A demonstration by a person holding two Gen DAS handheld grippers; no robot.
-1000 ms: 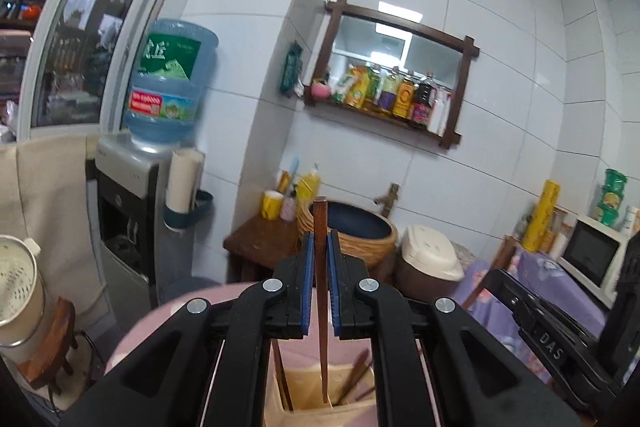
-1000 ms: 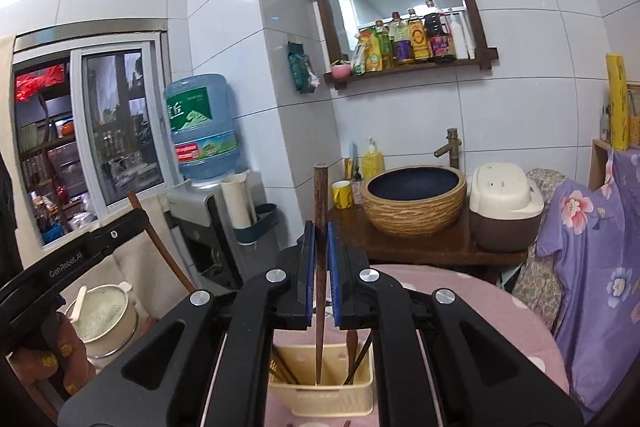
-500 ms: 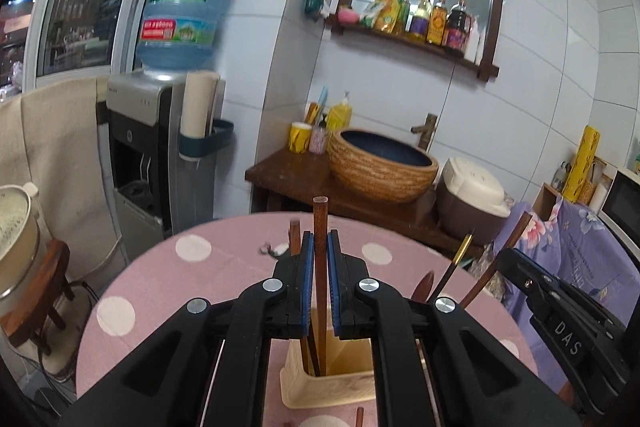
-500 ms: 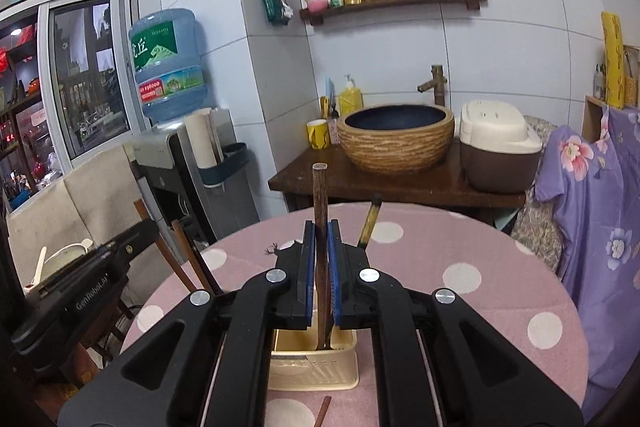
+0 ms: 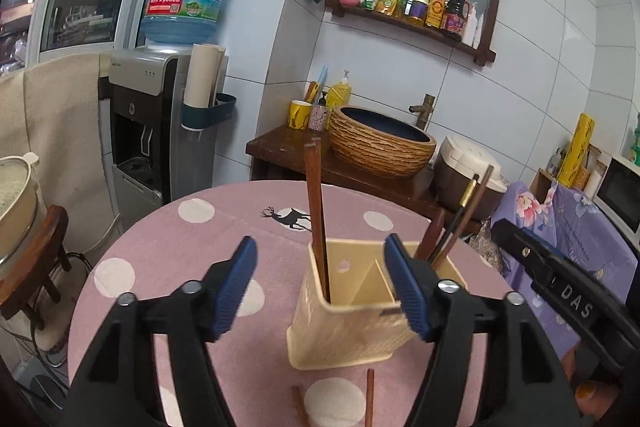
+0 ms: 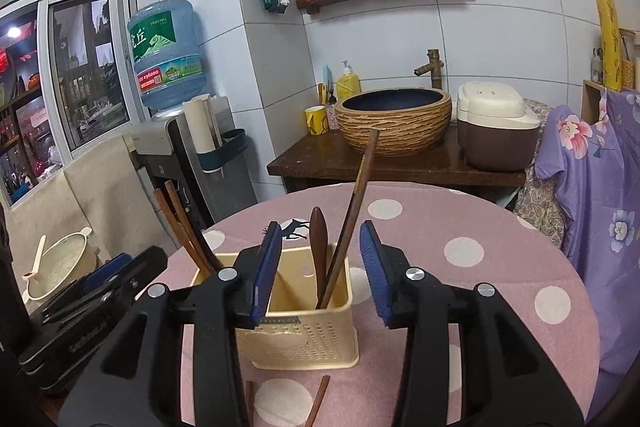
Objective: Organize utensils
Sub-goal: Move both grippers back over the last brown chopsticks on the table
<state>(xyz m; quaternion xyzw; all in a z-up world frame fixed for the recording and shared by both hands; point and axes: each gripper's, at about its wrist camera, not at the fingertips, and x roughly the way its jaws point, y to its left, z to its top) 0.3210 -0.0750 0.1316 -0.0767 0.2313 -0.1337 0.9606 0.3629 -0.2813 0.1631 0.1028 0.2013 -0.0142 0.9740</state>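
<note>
Hovering above the cream holder [image 5: 352, 323], the left claw [image 5: 320, 287] has its blue pads [image 5: 234, 287] spread wide and grips nothing; a brown chopstick [image 5: 316, 219] stands between them, leaning in the holder's left compartment, touching neither pad. The right claw [image 6: 320, 267] is likewise spread apart and empty, its pads [image 6: 266, 267] on either side of the holder [image 6: 304, 335] without contact. In the right wrist view a long chopstick [image 6: 352, 215] leans to the right in the holder's right compartment beside a dark wooden spoon handle [image 6: 319, 251]; two more sticks [image 6: 182, 227] lean left from the other compartment, their lower ends hidden behind the left pad. The holder sits on a pink dotted tablecloth [image 6: 460, 227]. Two loose sticks [image 5: 370, 399] lie on the cloth just in front of the holder, cut off by the lower frame edge. The holder's floor is hidden, so stick tips cannot be made out.
</note>
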